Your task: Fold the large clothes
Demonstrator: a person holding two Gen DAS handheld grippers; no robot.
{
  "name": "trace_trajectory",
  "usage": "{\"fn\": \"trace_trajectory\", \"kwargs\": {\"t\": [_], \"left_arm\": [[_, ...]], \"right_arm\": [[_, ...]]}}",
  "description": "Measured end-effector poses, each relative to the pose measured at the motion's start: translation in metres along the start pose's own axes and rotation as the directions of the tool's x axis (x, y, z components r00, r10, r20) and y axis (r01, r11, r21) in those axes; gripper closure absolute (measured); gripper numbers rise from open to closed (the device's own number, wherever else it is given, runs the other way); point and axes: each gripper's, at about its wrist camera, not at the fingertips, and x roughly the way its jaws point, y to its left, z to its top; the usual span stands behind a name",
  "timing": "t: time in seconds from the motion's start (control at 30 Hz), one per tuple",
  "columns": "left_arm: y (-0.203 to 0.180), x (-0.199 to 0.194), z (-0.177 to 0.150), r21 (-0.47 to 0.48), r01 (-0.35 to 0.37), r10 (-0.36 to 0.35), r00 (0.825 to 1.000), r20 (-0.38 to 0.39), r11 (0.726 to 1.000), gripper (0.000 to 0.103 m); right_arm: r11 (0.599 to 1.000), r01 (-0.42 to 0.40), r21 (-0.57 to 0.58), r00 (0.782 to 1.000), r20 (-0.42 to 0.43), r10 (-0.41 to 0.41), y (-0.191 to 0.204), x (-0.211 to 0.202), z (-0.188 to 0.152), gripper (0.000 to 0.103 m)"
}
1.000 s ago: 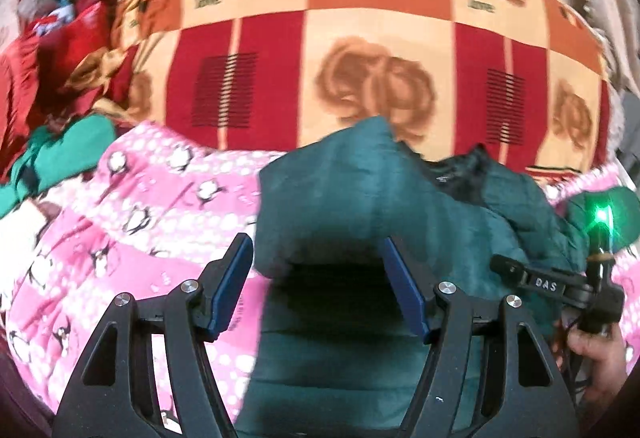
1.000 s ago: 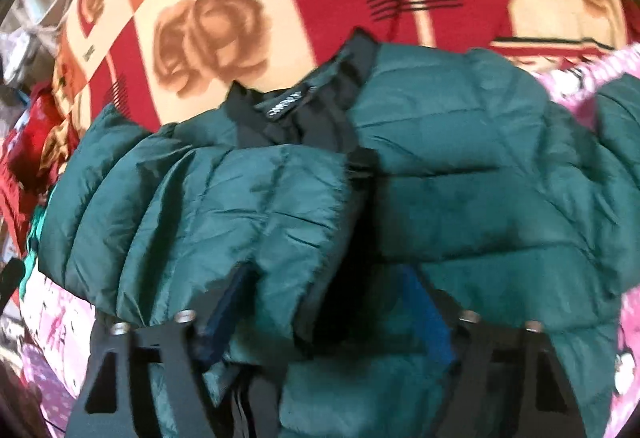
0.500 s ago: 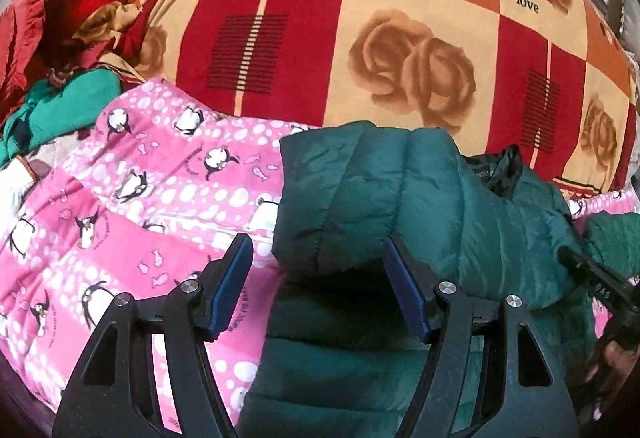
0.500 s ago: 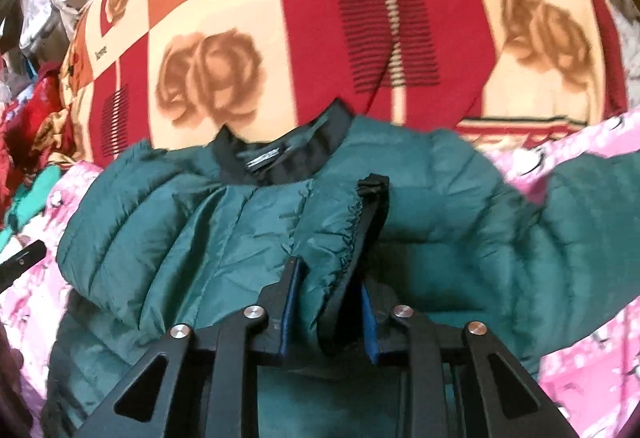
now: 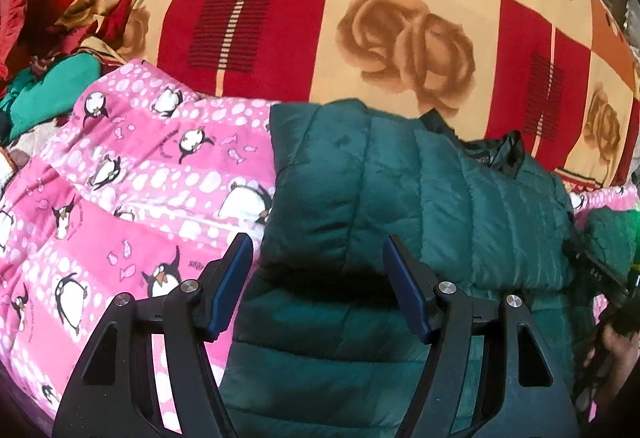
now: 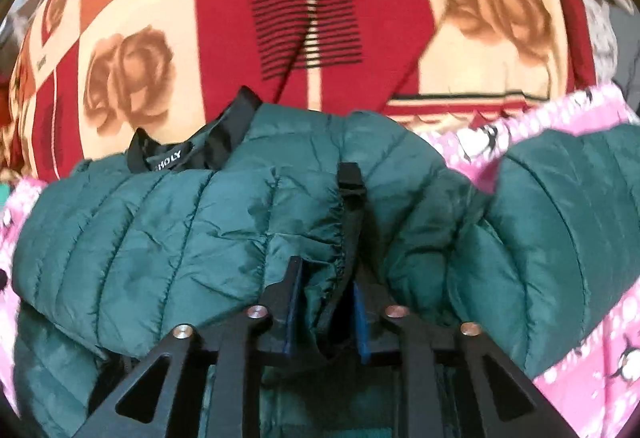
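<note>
A dark green quilted puffer jacket (image 5: 400, 190) lies on a pink penguin-print blanket (image 5: 132, 174), its left sleeve folded across the body. Its black collar with a label (image 6: 176, 158) points away from me. My left gripper (image 5: 318, 278) is open and empty, its blue pads either side of the folded sleeve's near edge, just above it. My right gripper (image 6: 325, 308) is shut on the gathered cuff of the jacket sleeve (image 6: 336, 238), holding it over the jacket's middle. The other sleeve (image 6: 560, 238) lies out to the right.
A red, orange and cream blanket with rose prints (image 5: 400, 18) covers the bed behind the jacket. A heap of red and green clothes (image 5: 52, 38) lies at the far left. The hand holding the right gripper (image 5: 608, 338) shows at the left view's right edge.
My right gripper has closed on the sleeve cuff and drawn it across the jacket. My left gripper stayed open and pulled back a little; the folded sleeve now lies flatter.
</note>
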Motion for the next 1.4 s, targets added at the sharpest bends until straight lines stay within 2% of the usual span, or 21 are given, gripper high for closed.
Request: {"fn": "trace_trajectory", "kwargs": {"t": [0.07,0.13,0.23,0.33,0.4,0.57,0.73,0.9,1.0,1.1,1.23,1.4], "left_arm": [[-0.002,0.001,0.005,0.0,0.007,-0.007,1.0,0.014,1.0,0.035],[-0.006,0.003,0.011,-0.001,0.012,-0.012,1.0,0.022,1.0,0.035],[-0.013,0.011,0.02,-0.009,0.018,-0.018,0.999,0.035,1.0,0.035],[-0.02,0.026,0.024,-0.004,0.017,-0.017,1.0,0.026,1.0,0.035],[-0.024,0.037,0.025,0.001,0.006,-0.006,1.0,0.016,1.0,0.035],[-0.027,0.057,0.017,0.024,-0.018,0.018,1.0,0.005,1.0,0.034],[-0.031,0.065,0.01,0.054,-0.022,0.021,1.0,0.016,0.998,0.027],[-0.032,0.067,0.008,0.06,-0.035,0.034,0.999,0.018,0.998,0.025],[-0.032,0.068,0.008,0.058,-0.034,0.033,0.999,0.019,0.998,0.025],[-0.032,0.067,0.007,0.058,-0.036,0.035,0.999,0.023,0.998,0.025],[-0.034,0.069,0.005,0.063,-0.042,0.04,0.999,0.029,0.997,0.024],[-0.035,0.066,0.004,0.073,-0.048,0.046,0.998,0.037,0.996,0.024]], "right_arm": [[1.0,0.019,0.023,0.999,0.026,-0.019,-0.004,-0.012,-0.001,0.041],[1.0,-0.015,0.019,0.998,0.062,0.014,-0.001,-0.028,0.003,0.041],[0.995,-0.09,-0.048,0.993,0.071,0.093,0.019,-0.04,0.012,0.041],[0.978,-0.172,-0.116,0.984,0.031,0.177,0.046,-0.032,0.018,0.04],[0.972,-0.195,-0.131,0.98,0.0,0.197,0.057,-0.018,0.019,0.04],[0.98,-0.169,-0.109,0.985,-0.048,0.165,0.059,0.027,0.019,0.04],[0.981,-0.168,-0.091,0.985,-0.058,0.163,0.054,0.046,0.024,0.037],[0.982,-0.151,-0.118,0.987,-0.067,0.143,0.056,0.03,0.027,0.037],[0.98,-0.157,-0.123,0.987,-0.047,0.153,0.05,0.008,0.019,0.037],[0.983,-0.132,-0.126,0.991,-0.037,0.129,0.04,-0.004,0.008,0.037],[0.987,-0.116,-0.112,0.99,-0.09,0.106,0.027,0.011,-0.007,0.036],[0.988,-0.114,-0.109,0.99,-0.093,0.104,0.027,0.013,-0.008,0.036]]}}
